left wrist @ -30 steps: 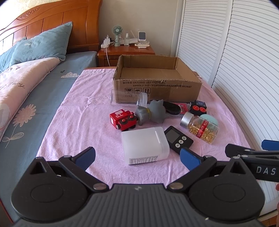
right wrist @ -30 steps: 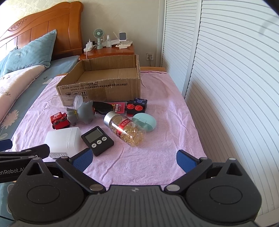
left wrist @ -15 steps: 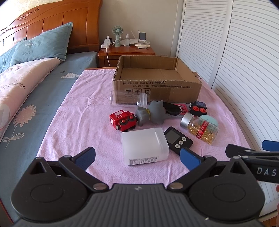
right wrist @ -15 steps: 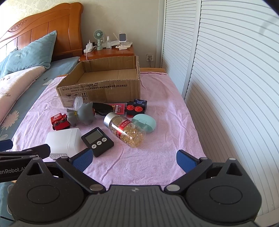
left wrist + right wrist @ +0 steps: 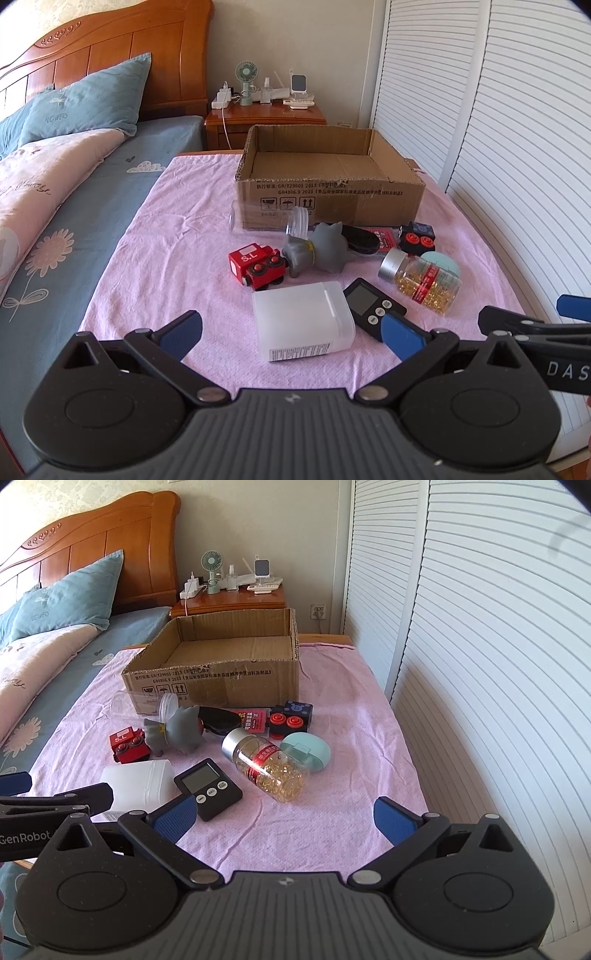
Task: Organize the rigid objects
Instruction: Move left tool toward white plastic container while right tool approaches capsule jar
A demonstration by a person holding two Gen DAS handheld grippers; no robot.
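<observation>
An open cardboard box (image 5: 328,195) (image 5: 218,686) stands on the pink cloth. In front of it lie a white plastic container (image 5: 303,325) (image 5: 136,782), a red toy train (image 5: 256,266) (image 5: 127,744), a grey toy figure (image 5: 317,247) (image 5: 177,731), a black timer (image 5: 373,306) (image 5: 208,788), a capsule bottle (image 5: 421,282) (image 5: 267,770), a teal case (image 5: 306,751), a black and red block (image 5: 417,238) (image 5: 290,716) and a clear cup (image 5: 266,221). My left gripper (image 5: 291,334) is open just before the white container. My right gripper (image 5: 282,819) is open, near the cloth's front edge.
A bed with blue pillows (image 5: 85,99) lies to the left. A wooden nightstand (image 5: 266,114) with a fan and chargers stands behind the box. White louvred doors (image 5: 480,646) line the right side, close to the cloth's edge.
Both grippers have edged slightly forward toward the objects. The objects have not moved.
</observation>
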